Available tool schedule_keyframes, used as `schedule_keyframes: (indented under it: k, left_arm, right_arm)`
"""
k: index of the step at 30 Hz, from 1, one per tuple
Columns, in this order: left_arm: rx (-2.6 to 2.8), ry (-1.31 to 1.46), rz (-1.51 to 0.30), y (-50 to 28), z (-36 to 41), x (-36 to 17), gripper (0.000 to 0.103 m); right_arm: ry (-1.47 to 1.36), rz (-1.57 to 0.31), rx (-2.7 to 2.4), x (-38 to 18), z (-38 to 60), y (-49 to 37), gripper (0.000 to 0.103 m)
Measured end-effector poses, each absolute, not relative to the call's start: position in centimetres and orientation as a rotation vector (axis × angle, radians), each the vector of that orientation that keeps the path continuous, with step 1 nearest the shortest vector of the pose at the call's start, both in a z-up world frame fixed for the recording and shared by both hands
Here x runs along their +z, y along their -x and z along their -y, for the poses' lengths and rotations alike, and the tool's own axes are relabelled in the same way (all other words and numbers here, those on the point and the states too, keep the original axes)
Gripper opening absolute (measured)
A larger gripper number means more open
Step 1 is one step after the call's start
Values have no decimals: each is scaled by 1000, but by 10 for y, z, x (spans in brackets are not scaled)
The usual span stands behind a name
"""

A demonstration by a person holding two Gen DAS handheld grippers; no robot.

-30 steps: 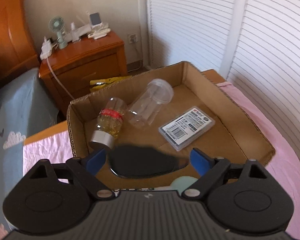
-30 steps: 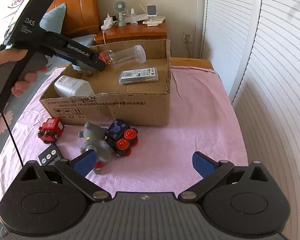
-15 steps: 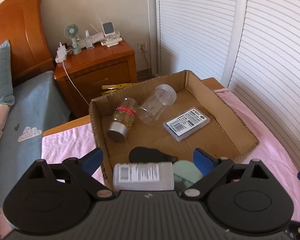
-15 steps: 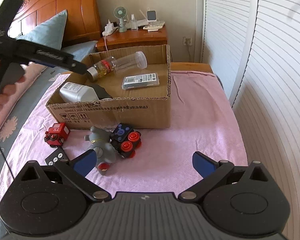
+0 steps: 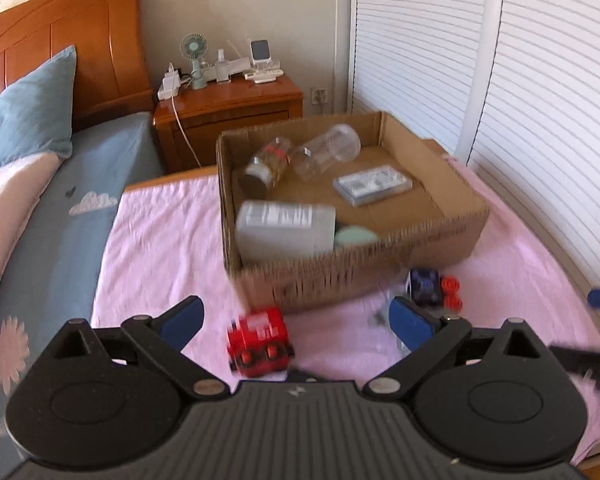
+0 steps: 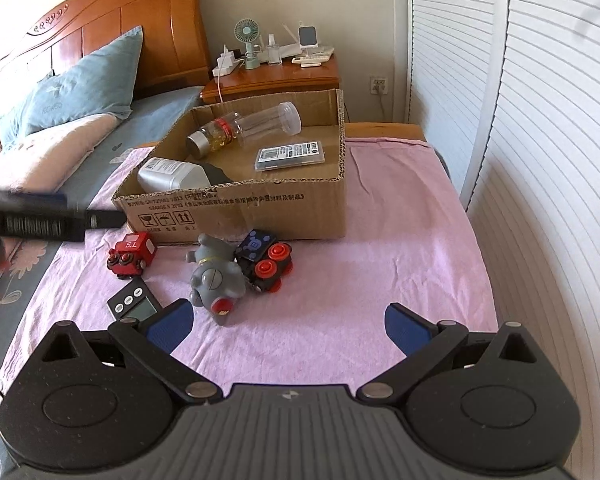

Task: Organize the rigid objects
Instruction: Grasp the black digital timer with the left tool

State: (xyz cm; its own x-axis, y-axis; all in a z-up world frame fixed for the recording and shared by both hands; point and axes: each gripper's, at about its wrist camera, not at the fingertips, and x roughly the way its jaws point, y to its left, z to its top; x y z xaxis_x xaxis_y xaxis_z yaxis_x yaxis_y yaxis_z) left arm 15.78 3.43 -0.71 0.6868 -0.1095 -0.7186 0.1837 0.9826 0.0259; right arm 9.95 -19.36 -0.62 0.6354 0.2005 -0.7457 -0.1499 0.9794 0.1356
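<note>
Left gripper (image 5: pixel 296 320) opening, empty — red toy (image 6: pixel 133 251), seemingly "S.L"

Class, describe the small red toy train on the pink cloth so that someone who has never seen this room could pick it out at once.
Find the cardboard box on the pink cloth covering the table. Just outside the box's near left corner stands the red toy train. It alone is all red with a white "S.L" label; its neighbours are a grey figure and a black train.
</note>
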Motion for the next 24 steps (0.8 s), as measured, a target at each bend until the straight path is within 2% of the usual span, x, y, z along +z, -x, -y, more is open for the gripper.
schedule_keyframes:
  k: [11, 24]
  left_arm:
    - [-182, -85, -887, -135, -30, -77, 99]
    - [-282, -104, -911, -142, -35, -97, 102]
  right_arm:
    - [-63, -885, 175, -13, 197, -104, 103]
    - [-45, -937, 171, -28, 190, -121, 103]
